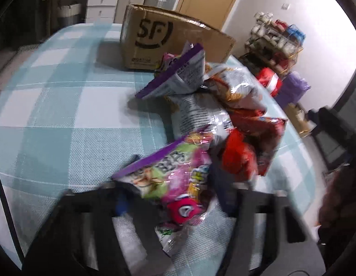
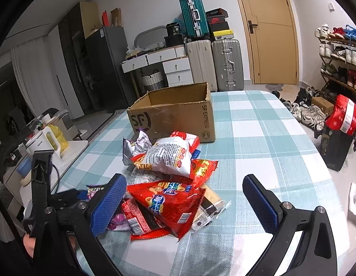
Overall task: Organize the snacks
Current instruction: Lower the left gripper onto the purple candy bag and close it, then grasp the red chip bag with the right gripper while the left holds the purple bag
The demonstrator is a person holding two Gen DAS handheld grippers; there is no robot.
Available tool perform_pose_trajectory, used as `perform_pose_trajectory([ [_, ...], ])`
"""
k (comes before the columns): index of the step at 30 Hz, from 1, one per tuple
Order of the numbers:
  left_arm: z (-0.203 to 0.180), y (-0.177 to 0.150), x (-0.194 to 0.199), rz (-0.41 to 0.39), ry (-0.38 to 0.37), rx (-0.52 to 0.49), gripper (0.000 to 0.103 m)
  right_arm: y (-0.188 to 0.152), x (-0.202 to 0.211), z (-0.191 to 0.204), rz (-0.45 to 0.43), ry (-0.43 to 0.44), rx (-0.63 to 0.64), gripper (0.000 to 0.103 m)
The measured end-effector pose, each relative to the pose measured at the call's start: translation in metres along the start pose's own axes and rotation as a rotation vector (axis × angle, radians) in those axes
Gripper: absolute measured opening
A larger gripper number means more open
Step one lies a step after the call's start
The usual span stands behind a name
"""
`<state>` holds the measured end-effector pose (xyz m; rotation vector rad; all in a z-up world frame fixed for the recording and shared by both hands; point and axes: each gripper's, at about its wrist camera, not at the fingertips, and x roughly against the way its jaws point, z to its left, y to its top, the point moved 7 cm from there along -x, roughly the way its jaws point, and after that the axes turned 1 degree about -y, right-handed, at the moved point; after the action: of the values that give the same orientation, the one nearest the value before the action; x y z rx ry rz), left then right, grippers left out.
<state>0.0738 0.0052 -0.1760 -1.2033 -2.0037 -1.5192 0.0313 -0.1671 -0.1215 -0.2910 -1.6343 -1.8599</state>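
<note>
Lowest in the left wrist view, my left gripper (image 1: 178, 209) has its fingers on either side of a pink and green snack bag (image 1: 178, 184), though blur hides whether the pads press it. Lower in the right wrist view, my right gripper (image 2: 182, 204) hangs with its jaws wide apart over a red snack bag (image 2: 171, 202). Beyond, mid-frame, the snack pile (image 2: 168, 161) crowds the way to the open cardboard box (image 2: 175, 115), likely their destination, on the checked tablecloth (image 2: 269, 138).

Crinkled snack packets (image 2: 171, 179) lie heaped before an open cardboard box (image 2: 175, 115).
</note>
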Motion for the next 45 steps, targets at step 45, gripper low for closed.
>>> perform_pose_trajectory([
  [45,0.021,-0.014,0.031,-0.031,-0.077,0.026,0.041,-0.029,-0.079,0.013,0.145,0.101,-0.033,0.103],
])
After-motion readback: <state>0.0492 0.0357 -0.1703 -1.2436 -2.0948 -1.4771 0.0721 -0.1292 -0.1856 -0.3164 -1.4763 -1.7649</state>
